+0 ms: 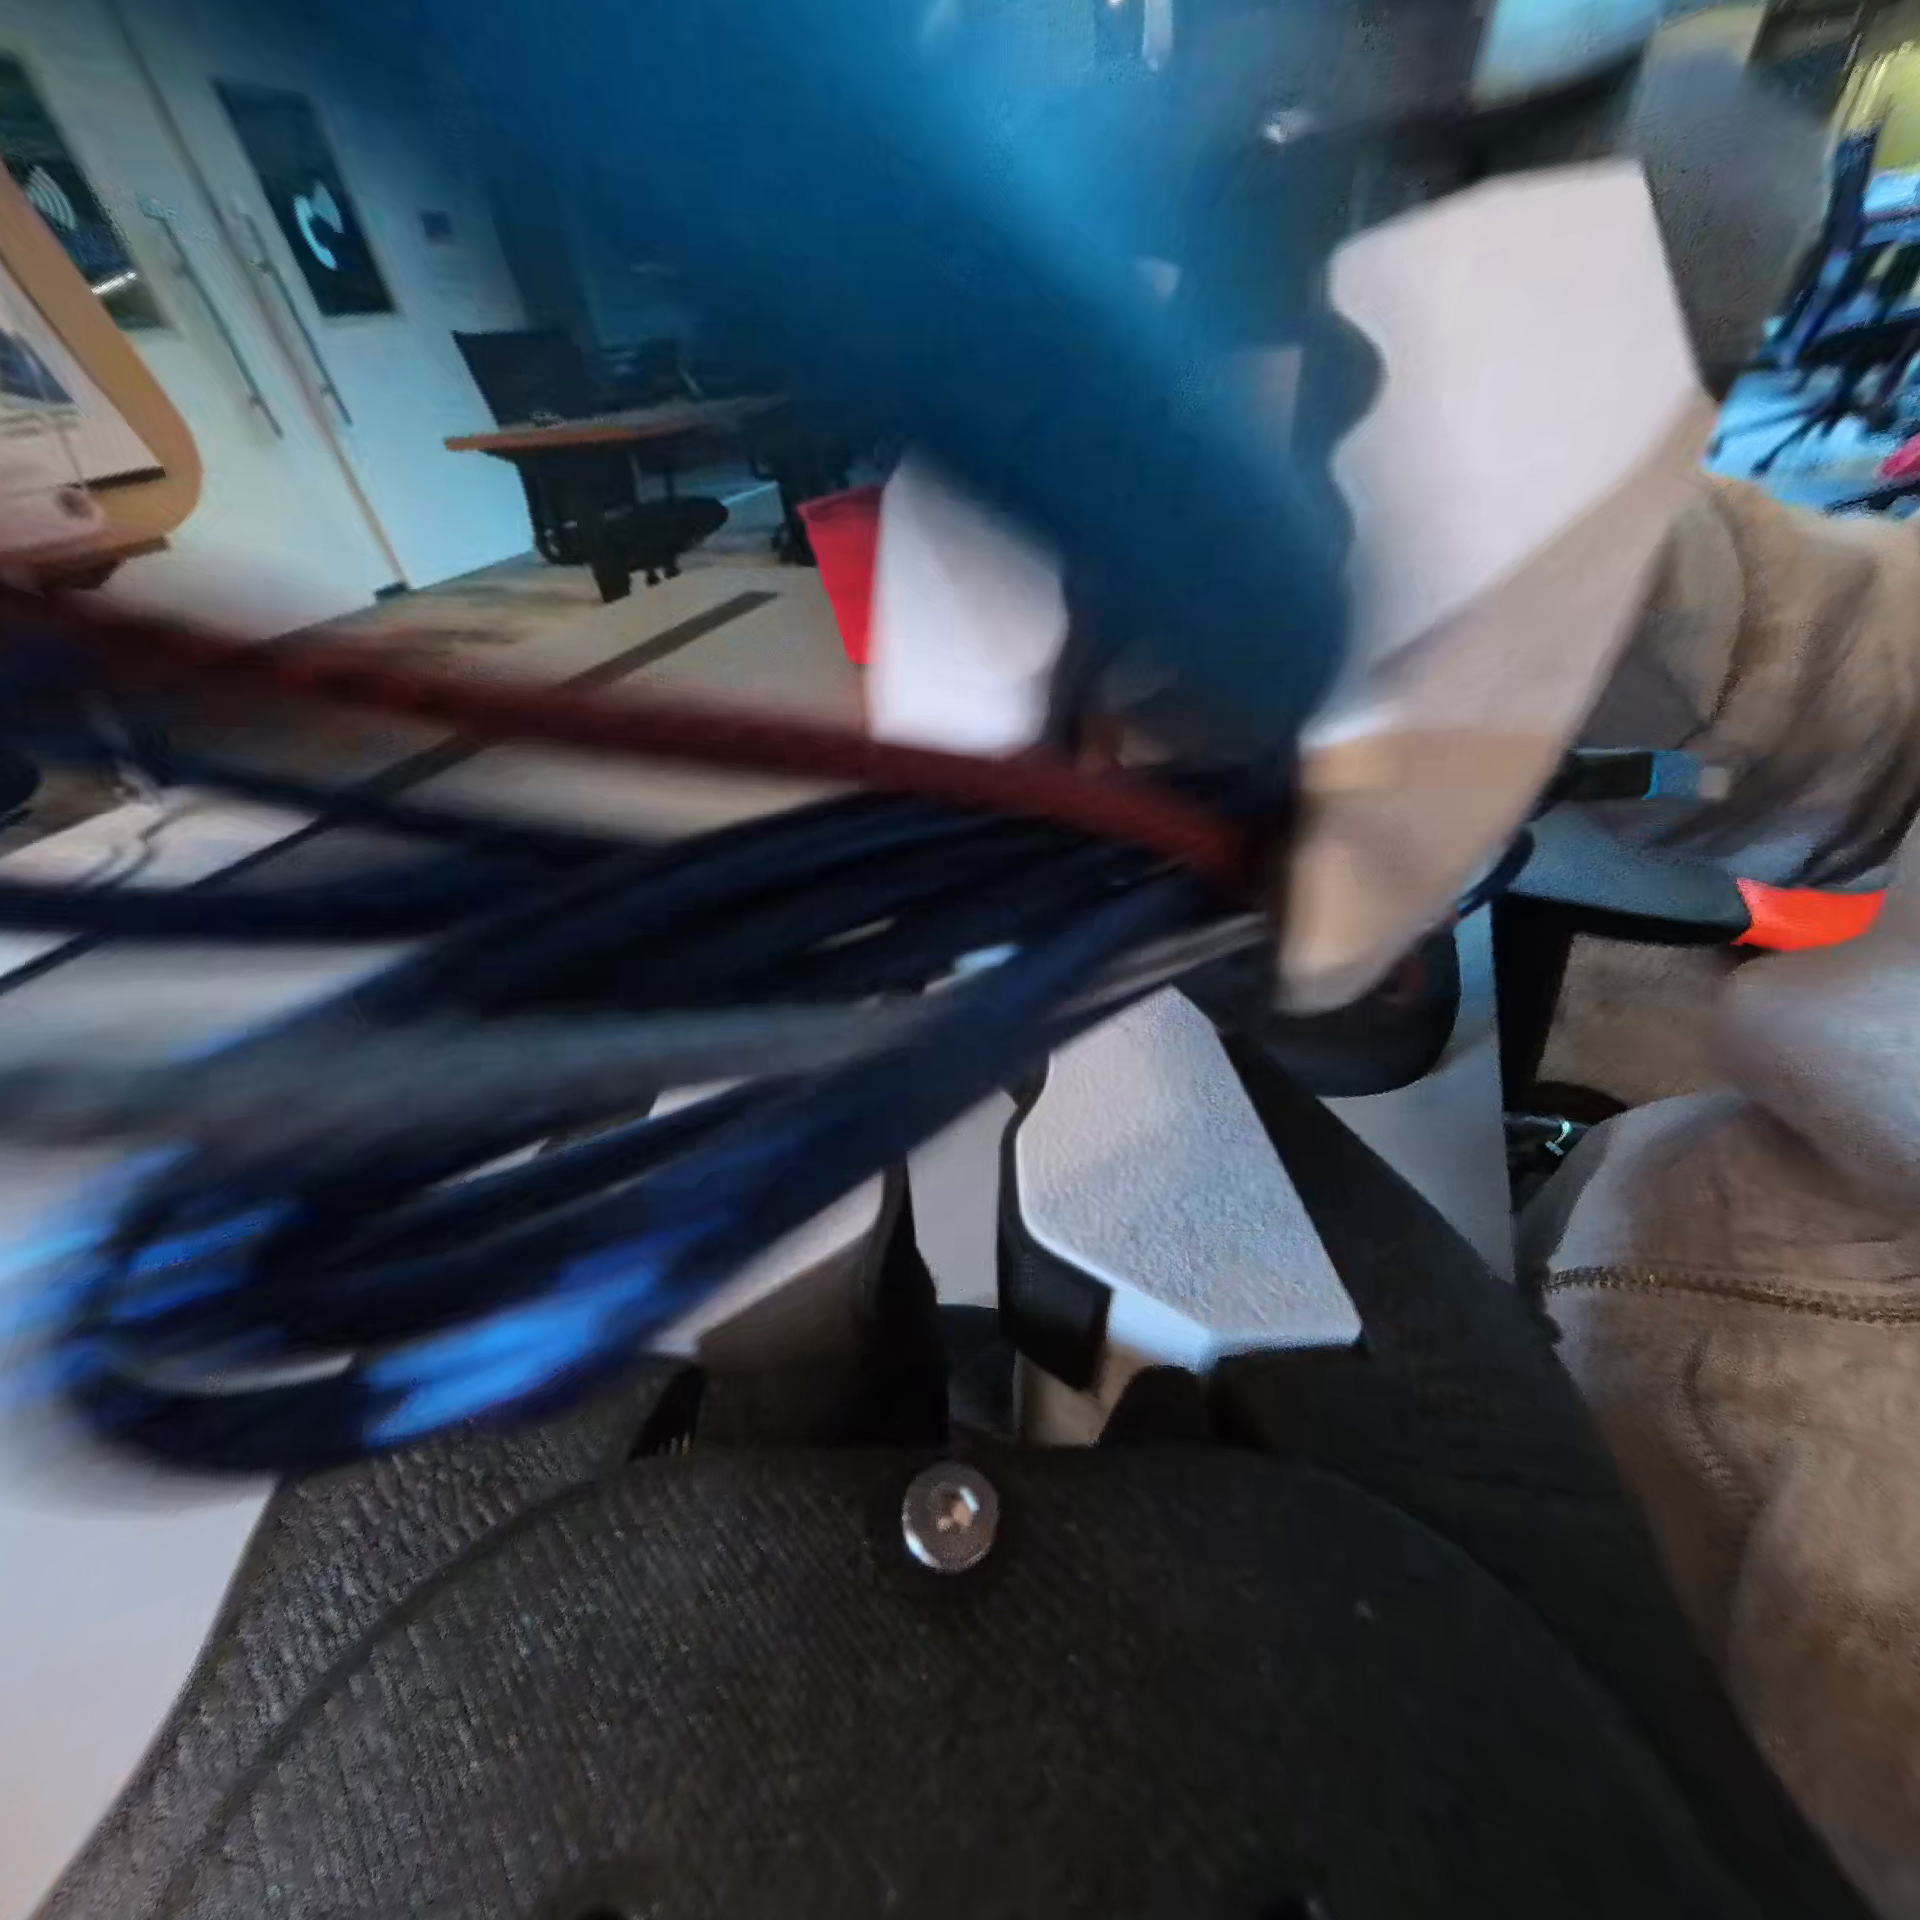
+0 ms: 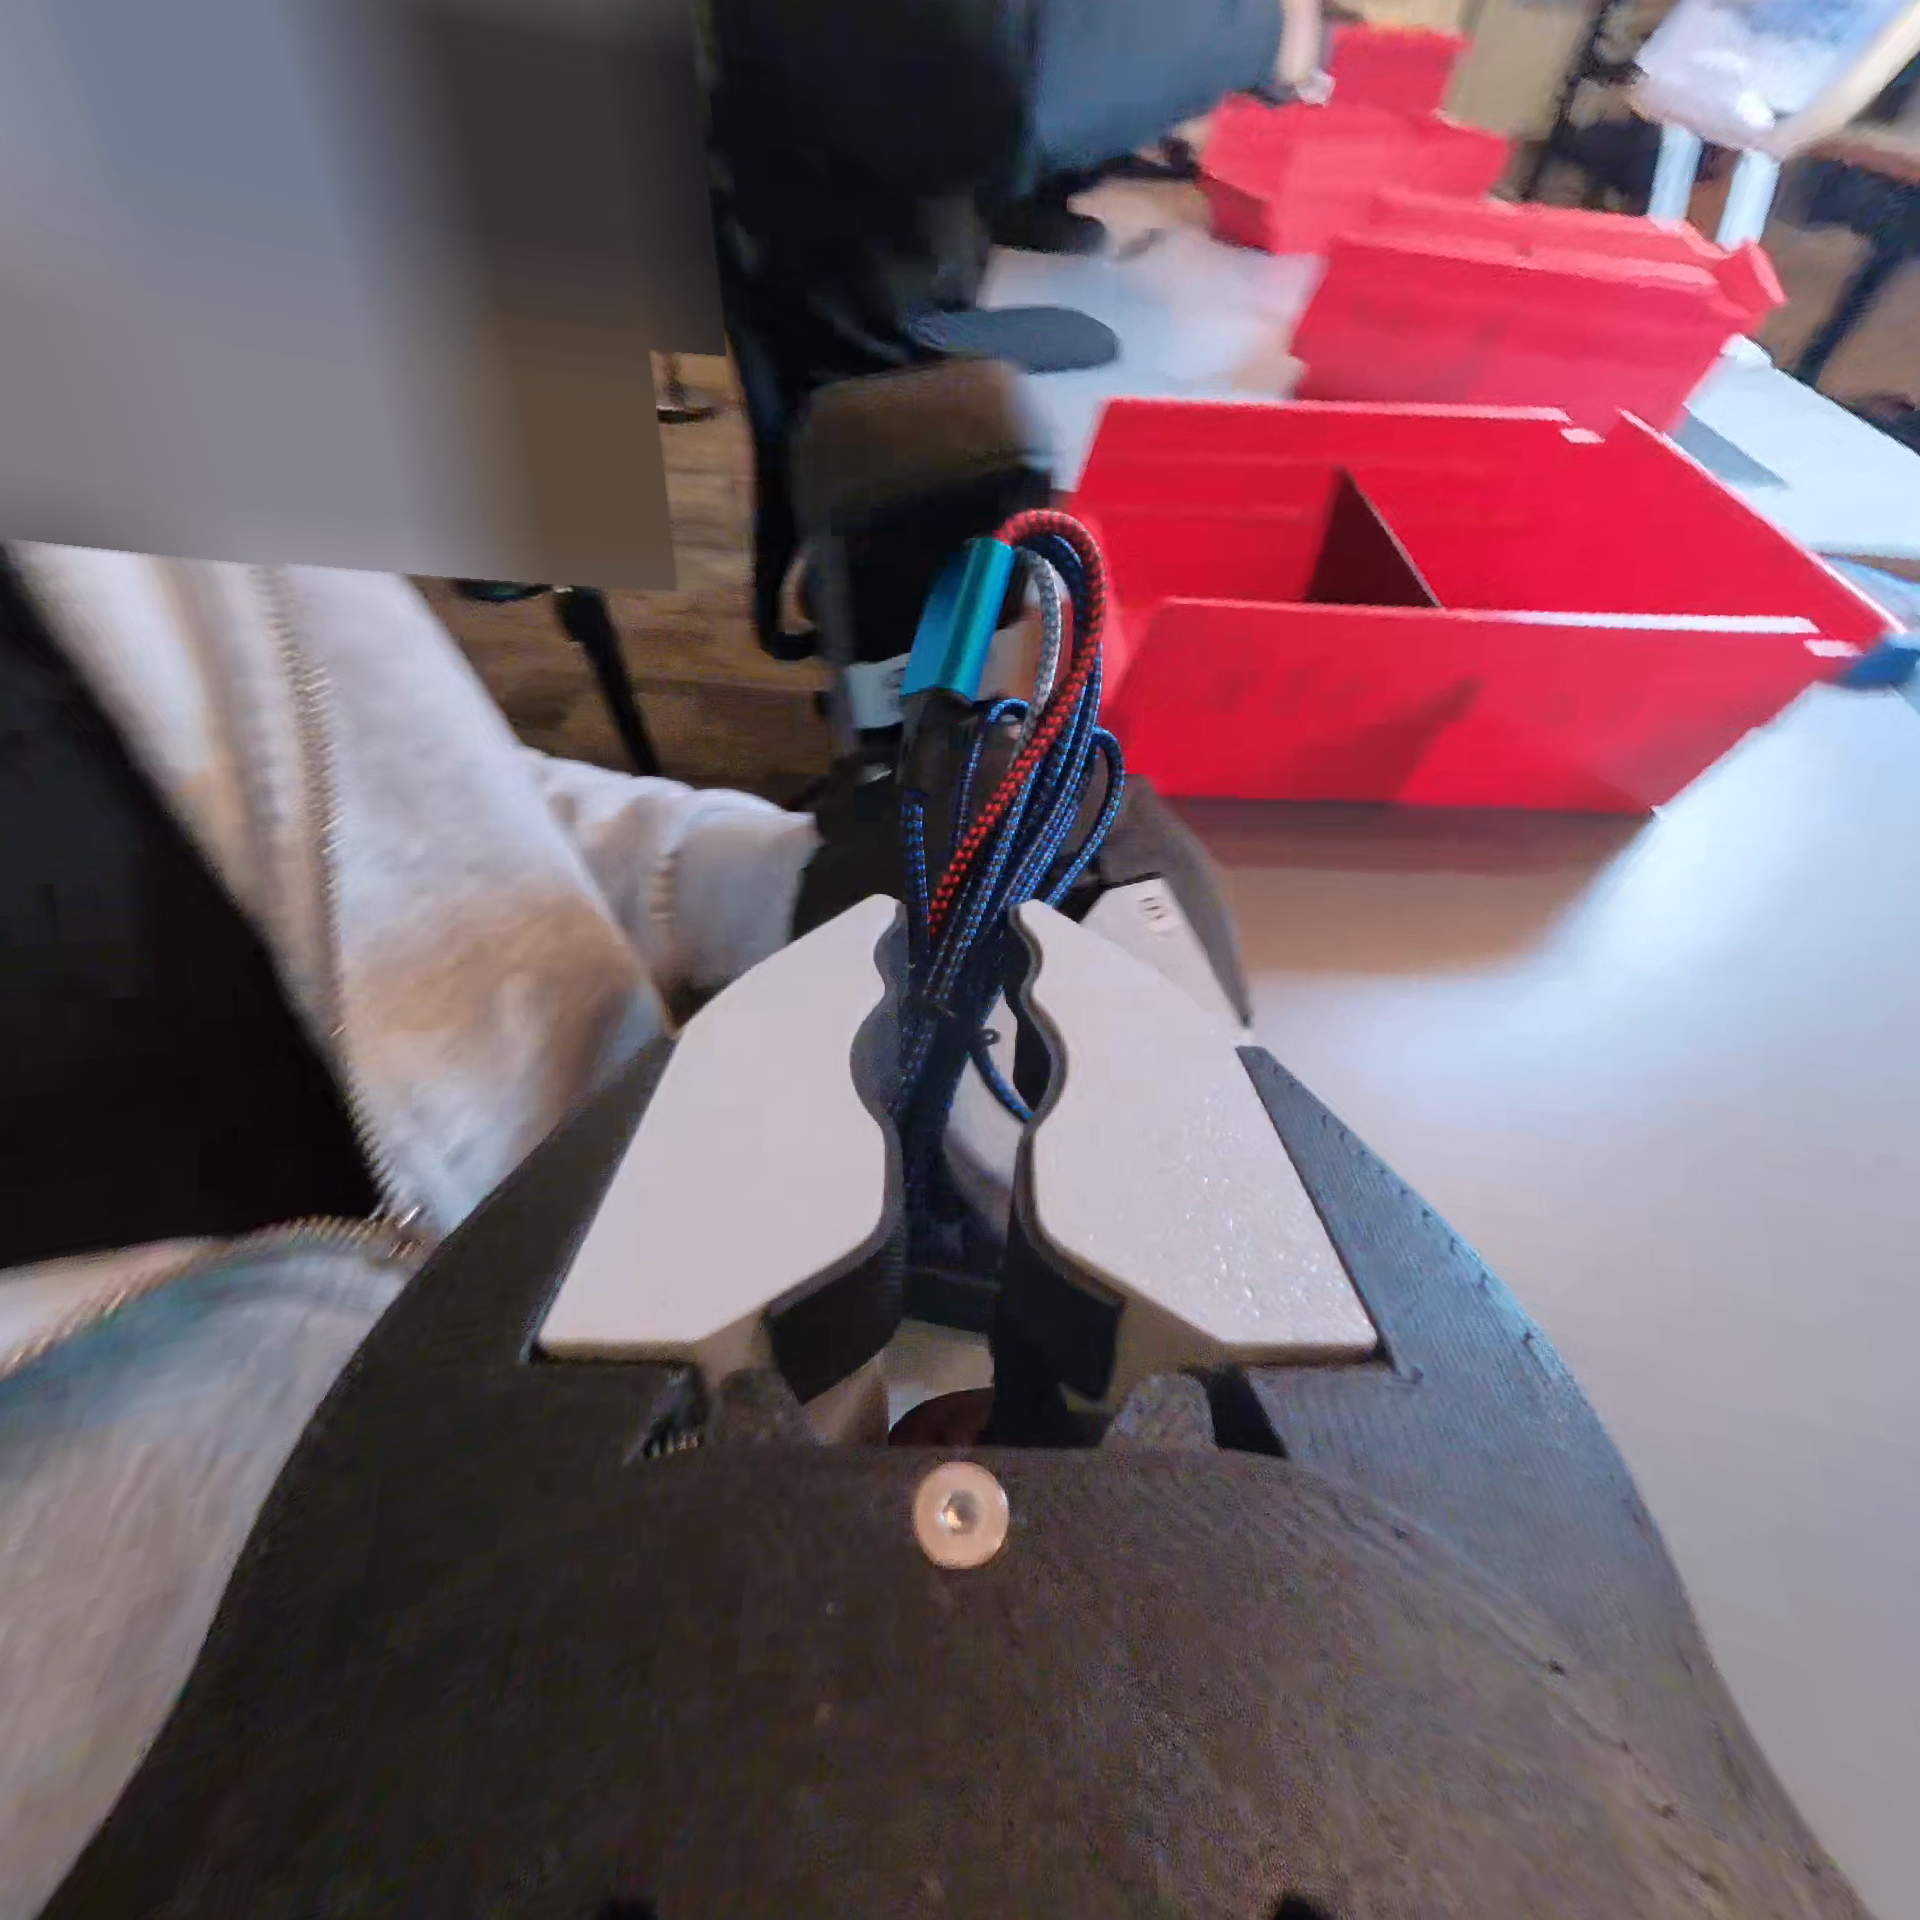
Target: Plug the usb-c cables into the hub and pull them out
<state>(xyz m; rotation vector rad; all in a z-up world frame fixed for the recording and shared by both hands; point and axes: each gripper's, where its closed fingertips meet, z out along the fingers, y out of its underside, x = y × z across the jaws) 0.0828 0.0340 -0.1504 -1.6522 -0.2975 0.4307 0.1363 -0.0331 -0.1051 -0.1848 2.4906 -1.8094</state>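
- The right claw (image 2: 961,935) is clamped narrow on a bundle of braided cables (image 2: 997,831), blue, red and grey, looped above its fingertips
- A blue metal plug (image 2: 958,618) stands at the top of the loop
- Just beyond, a red divided bin (image 2: 1455,623) sits on the white table (image 2: 1558,1143), more red bins (image 2: 1507,312) behind it
- In the left wrist view the cables blur across the left claw (image 1: 956,1164); whether its near-closed jaws grip any, I cannot tell
- A person's pale jacket sleeve (image 2: 468,883) is close on the left
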